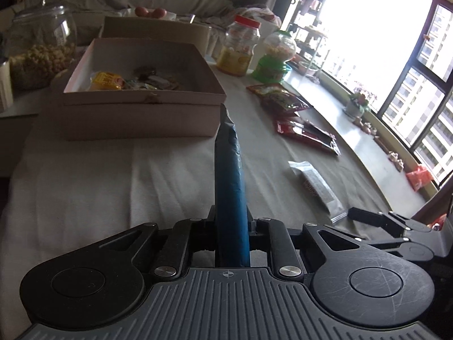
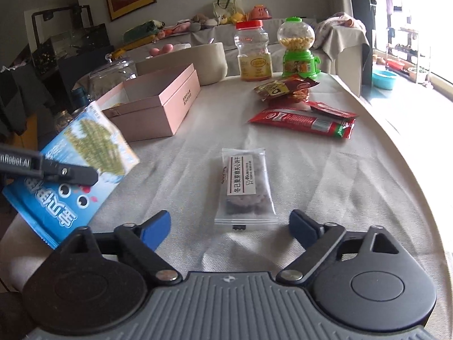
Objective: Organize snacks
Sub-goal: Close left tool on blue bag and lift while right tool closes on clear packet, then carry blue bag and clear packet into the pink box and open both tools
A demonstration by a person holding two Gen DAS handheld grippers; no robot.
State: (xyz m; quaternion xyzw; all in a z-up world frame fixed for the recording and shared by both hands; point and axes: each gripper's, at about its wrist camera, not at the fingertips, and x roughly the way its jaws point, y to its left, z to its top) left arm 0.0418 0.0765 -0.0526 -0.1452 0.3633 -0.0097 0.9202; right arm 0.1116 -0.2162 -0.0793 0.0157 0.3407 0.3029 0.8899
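Cloth-covered table, blue snack packet edge-on in left claw, pointing toward box

A blue packet printed with white sky and green is showing beside a pink box, red wrappers and grey cloth.

**Table surface**

Table has a pale cloth cover. On it: open pink box, clear cookie packet, red snack packets, red-lidded jar, green candy dispenser, beige bowl, glass jar.
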